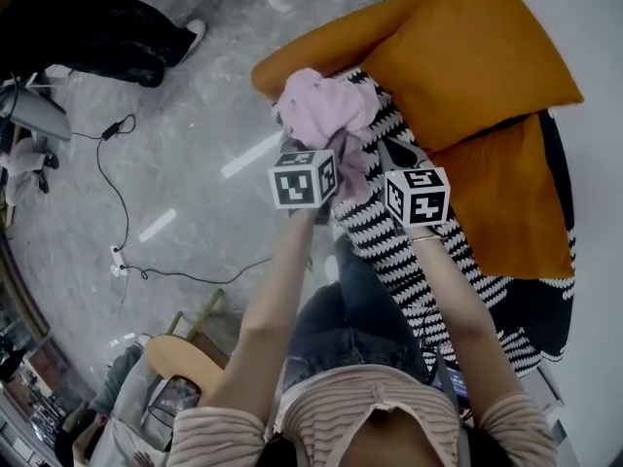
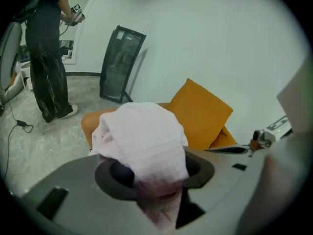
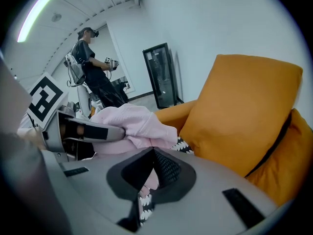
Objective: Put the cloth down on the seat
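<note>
The crumpled pink cloth (image 1: pixel 321 110), pinched by the left gripper (image 2: pixel 157 182) and right gripper (image 3: pixel 148 177) alike, should be lowered onto the black-and-white striped seat (image 1: pixel 391 243) before release.

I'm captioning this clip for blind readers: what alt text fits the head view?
Seen from above, a person's left gripper and right gripper together hold a bunched pink cloth over a black-and-white striped seat with orange cushions. Grey floor lies to the left.
</note>
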Demonstrator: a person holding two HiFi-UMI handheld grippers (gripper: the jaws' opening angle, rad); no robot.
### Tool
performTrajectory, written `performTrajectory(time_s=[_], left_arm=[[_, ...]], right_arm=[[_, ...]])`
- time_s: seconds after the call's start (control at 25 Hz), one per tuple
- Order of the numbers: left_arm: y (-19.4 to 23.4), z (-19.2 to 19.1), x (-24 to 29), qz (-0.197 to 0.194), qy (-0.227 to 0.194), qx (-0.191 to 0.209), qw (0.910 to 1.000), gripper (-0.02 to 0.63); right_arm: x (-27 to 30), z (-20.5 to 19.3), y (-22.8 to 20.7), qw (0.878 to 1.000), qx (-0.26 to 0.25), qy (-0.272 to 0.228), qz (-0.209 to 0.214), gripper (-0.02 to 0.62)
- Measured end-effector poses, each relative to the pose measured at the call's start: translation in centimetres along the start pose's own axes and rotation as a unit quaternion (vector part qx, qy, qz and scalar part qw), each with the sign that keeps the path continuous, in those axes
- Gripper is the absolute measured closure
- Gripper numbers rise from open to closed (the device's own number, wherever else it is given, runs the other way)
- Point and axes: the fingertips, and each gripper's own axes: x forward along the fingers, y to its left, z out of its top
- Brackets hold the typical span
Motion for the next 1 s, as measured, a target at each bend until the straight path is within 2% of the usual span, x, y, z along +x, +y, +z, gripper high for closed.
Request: performTrajectory(time_s=[0.32, 0.6, 0.8, 1.0], left_arm=[[1.1, -2.2, 3.4, 0.010, 0.017, -0.001, 0.9998, 0.388], [2.2, -2.7, 6.8, 0.013, 0.031, -0.006, 0.9994, 0.388], [3.4, -4.3, 8.2, 0.014, 0.044, -0.005, 0.9989, 0.388], [4.0, -4.6, 9.3, 0.018, 0.054, -0.006, 0.9984, 0.388]], right_arm=[[2.8, -2.1, -1.0, 1.000, 0.007, 0.015, -0.004, 0.588], [5.7, -3.0, -2.5, 0.999, 0.012, 0.034, -0.007, 0.588], [7.2, -4.6, -2.1, 0.999, 0.017, 0.046, -0.004, 0.588], [8.1, -4.6, -2.0, 0.998, 0.017, 0.054, -0.003, 0.588]])
